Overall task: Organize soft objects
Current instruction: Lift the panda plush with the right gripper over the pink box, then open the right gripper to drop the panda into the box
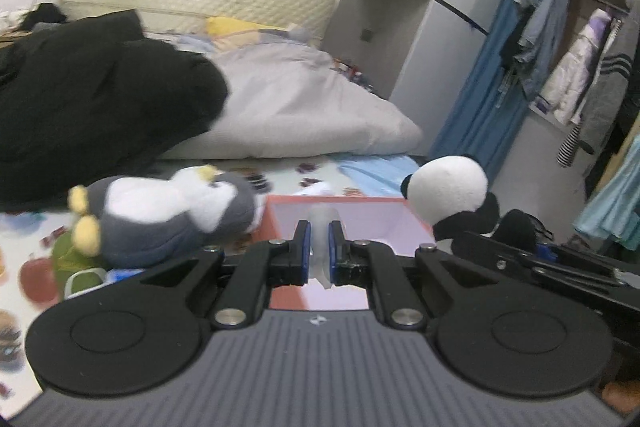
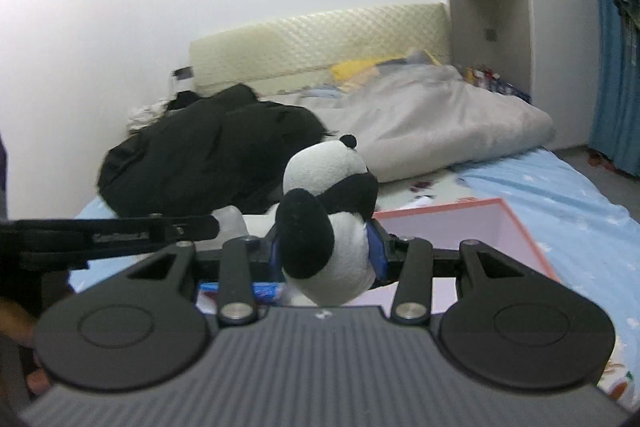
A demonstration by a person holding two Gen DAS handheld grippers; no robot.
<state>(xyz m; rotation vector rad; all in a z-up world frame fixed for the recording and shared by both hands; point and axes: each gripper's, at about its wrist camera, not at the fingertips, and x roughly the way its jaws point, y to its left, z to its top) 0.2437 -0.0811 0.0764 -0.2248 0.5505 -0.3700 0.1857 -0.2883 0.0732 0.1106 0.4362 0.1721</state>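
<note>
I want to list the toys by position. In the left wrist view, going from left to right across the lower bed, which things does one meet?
Green item → grey penguin plush → pink box → panda plush.

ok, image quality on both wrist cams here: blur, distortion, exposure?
Left wrist view: motion blur smears the penguin plush and black coat; the tongs stay sharp; fisheye bends the wardrobe edge. Right wrist view: the wall is washed out near white, the panda plush is fairly crisp, the bedding behind soft.
</note>
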